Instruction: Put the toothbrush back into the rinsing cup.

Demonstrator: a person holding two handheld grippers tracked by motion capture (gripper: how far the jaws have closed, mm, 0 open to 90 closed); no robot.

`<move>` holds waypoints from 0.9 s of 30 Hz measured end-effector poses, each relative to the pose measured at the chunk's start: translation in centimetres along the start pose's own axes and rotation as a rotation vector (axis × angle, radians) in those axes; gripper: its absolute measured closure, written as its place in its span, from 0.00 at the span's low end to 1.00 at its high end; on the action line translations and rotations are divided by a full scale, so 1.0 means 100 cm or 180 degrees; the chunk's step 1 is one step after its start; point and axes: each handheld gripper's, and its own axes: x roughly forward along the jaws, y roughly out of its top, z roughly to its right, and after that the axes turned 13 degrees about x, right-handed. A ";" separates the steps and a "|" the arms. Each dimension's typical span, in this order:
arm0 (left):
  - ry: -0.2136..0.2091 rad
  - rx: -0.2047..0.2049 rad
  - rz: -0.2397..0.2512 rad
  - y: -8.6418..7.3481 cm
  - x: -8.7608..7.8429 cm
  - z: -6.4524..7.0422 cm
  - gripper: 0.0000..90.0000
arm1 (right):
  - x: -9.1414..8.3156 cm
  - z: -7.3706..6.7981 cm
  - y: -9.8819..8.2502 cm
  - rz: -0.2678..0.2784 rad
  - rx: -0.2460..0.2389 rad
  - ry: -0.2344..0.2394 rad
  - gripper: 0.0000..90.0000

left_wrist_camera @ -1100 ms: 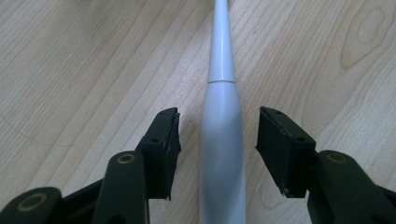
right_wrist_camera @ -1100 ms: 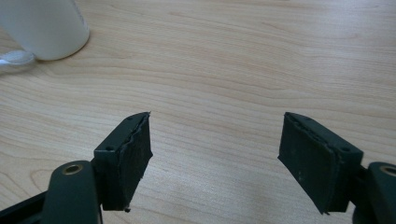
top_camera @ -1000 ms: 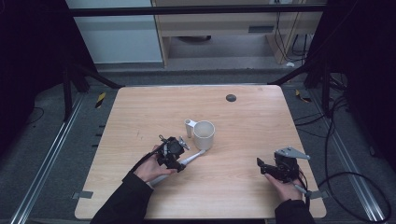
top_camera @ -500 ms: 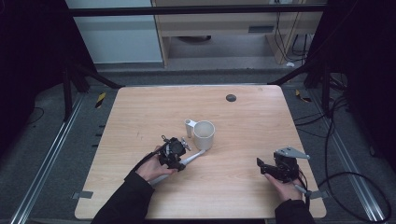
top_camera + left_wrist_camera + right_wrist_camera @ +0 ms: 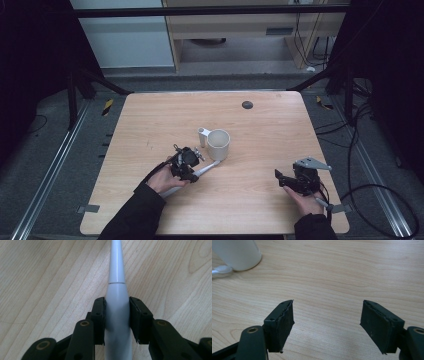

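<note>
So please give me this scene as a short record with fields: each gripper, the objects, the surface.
left gripper: jaws have just been closing, pads now against the handle of the white toothbrush, which lies on the table
right gripper: open, nothing between the jaws, low over bare wood
mug: white, upright, beside the toothbrush's head
table: light wood

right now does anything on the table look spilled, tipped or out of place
Nothing stands out. The white mug stands upright, no spill on the table. The white toothbrush lies flat beside it, the left gripper closed around its handle.
</note>
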 end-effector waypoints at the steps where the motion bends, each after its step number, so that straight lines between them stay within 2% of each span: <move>1: 0.0002 -0.0004 -0.0001 0.000 0.000 0.000 0.74 | 0.000 0.000 0.000 -0.0001 0.0000 -0.0001 0.29; 8: 0.0002 0.0000 -0.0005 -0.002 -0.005 0.001 0.74 | 0.000 0.001 0.000 0.0005 0.0002 0.0000 0.30; 19: 0.0063 0.0039 0.0089 -0.005 -0.022 0.007 0.74 | -0.001 0.000 0.000 0.0011 0.0007 -0.0005 0.30; 27: 0.0203 0.0019 0.0311 -0.008 -0.045 0.009 0.74 | -0.001 0.000 0.000 0.0005 0.0017 0.0001 0.30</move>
